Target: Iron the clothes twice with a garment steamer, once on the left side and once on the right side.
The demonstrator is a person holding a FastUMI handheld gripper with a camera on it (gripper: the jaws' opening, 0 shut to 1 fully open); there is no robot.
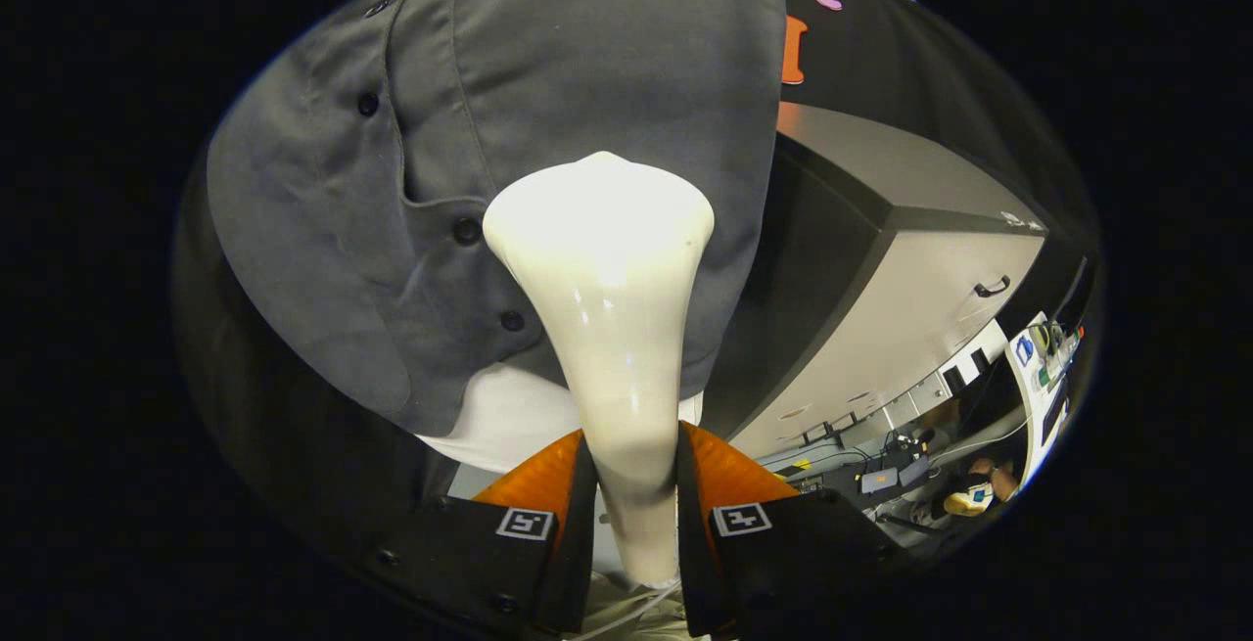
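A pale cabinet stood beside the hanging grey shirt; the gripper fingers pinched the cream garment steamer, its head against the shirt's buttoned front; no readable writing

Bright light from above glares off the steamer head between my fingers, nearly washing it out. The grey shirt stays evenly lit and sharp, while the fisheye bends the cabinet and darkens the edges.

The cream plastic garment steamer stands between the claw fingers (both pressing its neck), its head against the grey buttoned shirt ahead; a grey cabinet lies right.
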